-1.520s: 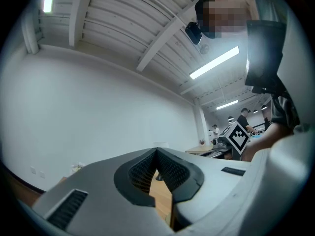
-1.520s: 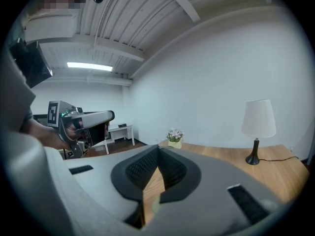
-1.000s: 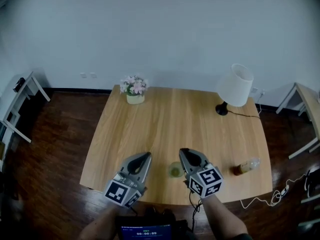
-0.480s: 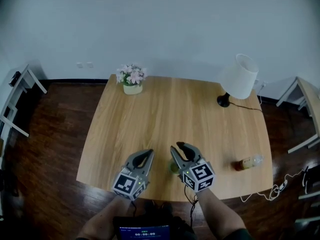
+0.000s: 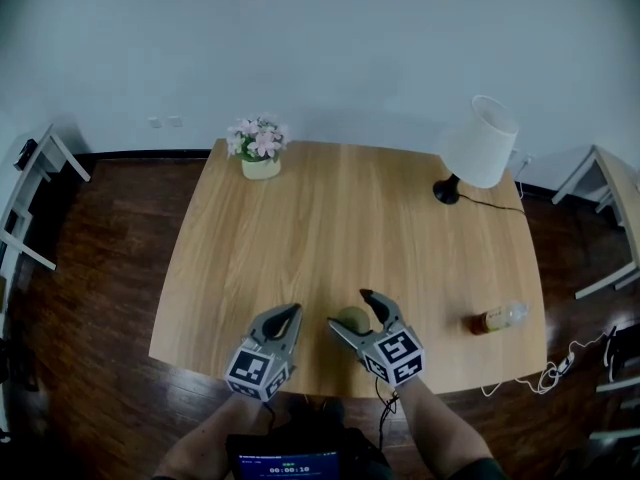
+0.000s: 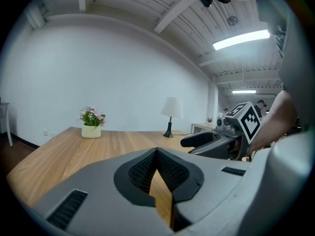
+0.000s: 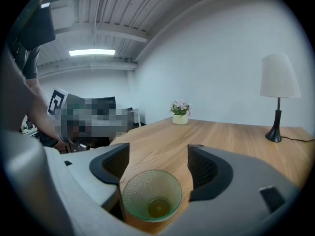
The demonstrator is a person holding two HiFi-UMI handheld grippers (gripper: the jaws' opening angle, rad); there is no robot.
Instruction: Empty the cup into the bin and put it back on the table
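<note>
Both claws have dropped toward the table (image 5: 350,218) near edge. Right claw (image 7: 157,163) jaws just opened wide. Green cup (image 7: 151,195) stands on the table between them, deep in the throat, nearer the left jaw, not gripped. Left claw (image 5: 287,315) closed, empty. Advice: centre the cup, squeeze mid-wall gently, keep it upright. Bin not in view.

Cup (image 5: 352,319) btwn R gripper (image 5: 349,310) jaws (table (image 5: 340,218) front), lamp (image 5: 480,143) back-R, flowers (image 5: 258,143) back-L, 1 bottle (image 5: 497,319) R

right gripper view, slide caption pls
Right gripper, jaws just opening, with the cup between them on the table.
</note>
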